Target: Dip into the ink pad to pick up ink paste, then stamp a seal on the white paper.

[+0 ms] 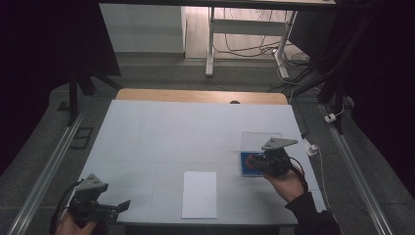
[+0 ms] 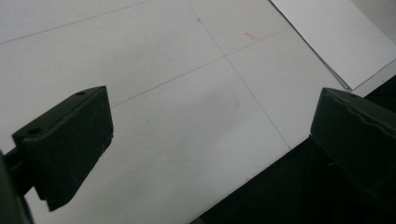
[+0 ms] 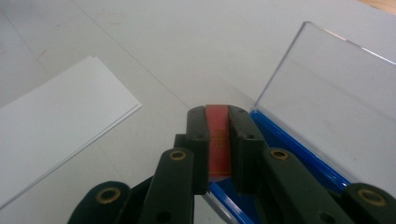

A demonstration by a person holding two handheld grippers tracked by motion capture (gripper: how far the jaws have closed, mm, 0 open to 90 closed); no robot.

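Right gripper (image 1: 254,162), seen from the high view, is held over a blue tray (image 1: 243,165) with a clear upright lid (image 1: 261,140) near the table's (image 1: 161,132) right edge; a white paper sheet (image 1: 199,194) lies apart to its left. Left gripper (image 1: 122,205) is kept at the near left corner. From the left gripper view, jaws are spread wide over bare tabletop. From the right gripper view, a flat red piece (image 3: 218,140) is pinched between the jaws above the glossy blue tray.
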